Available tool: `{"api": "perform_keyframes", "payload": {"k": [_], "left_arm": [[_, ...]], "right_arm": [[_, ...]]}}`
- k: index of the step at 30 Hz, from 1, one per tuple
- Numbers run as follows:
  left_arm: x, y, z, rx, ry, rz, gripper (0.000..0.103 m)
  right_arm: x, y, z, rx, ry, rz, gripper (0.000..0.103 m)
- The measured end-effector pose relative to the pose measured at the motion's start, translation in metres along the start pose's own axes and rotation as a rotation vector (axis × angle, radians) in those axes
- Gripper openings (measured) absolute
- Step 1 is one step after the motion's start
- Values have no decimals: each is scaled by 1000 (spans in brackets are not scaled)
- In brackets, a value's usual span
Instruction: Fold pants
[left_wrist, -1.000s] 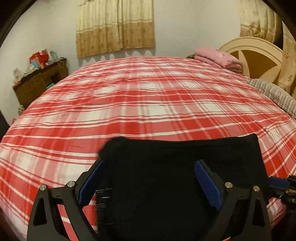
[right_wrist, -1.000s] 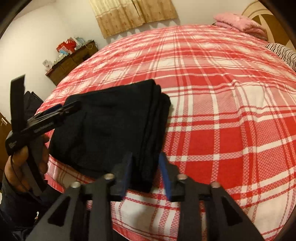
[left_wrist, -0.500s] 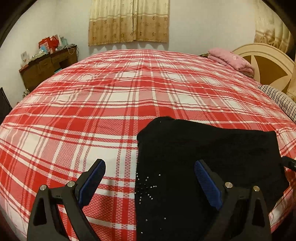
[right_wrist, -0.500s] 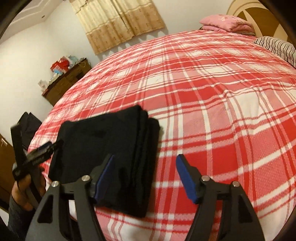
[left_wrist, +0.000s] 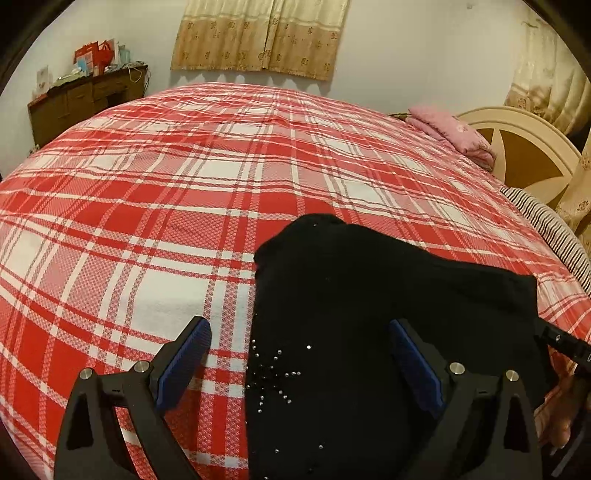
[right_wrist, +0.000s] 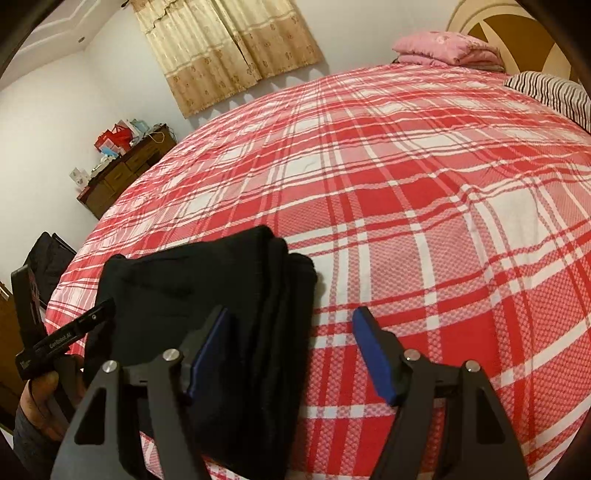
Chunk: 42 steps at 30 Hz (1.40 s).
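The black pants (left_wrist: 388, 288) lie folded into a thick rectangle near the front edge of the red plaid bed (left_wrist: 221, 177). A cluster of small shiny studs shows on their near left corner. My left gripper (left_wrist: 299, 328) is open just above that left edge, one finger over the sheet and one over the cloth, gripping nothing. In the right wrist view the pants (right_wrist: 184, 280) show stacked folds along their right side. My right gripper (right_wrist: 291, 314) hangs open over that stacked edge, its pads clear of the cloth. A hand holds the left gripper (right_wrist: 66, 336) at the pants' far side.
A pink folded blanket (left_wrist: 450, 129) and a striped pillow (left_wrist: 546, 225) lie by the round headboard (left_wrist: 524, 147). A wooden dresser (left_wrist: 85, 103) with clutter stands by the far wall under a curtain. A dark bag (right_wrist: 48, 258) sits on the floor left of the bed.
My right gripper has opened and let go of the pants' stacked edge. My left gripper has shifted left, so the pants' left edge now lies between its fingers.
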<state>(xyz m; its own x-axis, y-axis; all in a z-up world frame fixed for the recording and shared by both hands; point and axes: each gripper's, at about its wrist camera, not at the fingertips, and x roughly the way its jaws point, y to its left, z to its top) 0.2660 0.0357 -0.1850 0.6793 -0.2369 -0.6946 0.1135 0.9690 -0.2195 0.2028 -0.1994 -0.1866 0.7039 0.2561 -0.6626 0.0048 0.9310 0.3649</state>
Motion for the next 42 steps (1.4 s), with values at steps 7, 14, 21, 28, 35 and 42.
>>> {"api": "perform_keyframes", "payload": {"k": [7,14,21,28,35,42], "left_arm": [[-5,9,-3,19,-10,-99,97],[-8,4,-2,25,-1,-162,74],[-4,8,1,8,16,-187,74],[-12,13,3,-39,11,-246,27],[-37,18,2,-65,-59,-257,14],[-77,57,16,-125,-158,-198,14]], "right_arm": [[3,1,-2,14,19,73,60],[6,-2,-2,29,18,82,58],[7,-11,0,86,23,119,56],[8,0,4,68,12,162,30],[-23,29,8,-29,-58,206,27],[-6,73,36,-158,-22,225,27]]}}
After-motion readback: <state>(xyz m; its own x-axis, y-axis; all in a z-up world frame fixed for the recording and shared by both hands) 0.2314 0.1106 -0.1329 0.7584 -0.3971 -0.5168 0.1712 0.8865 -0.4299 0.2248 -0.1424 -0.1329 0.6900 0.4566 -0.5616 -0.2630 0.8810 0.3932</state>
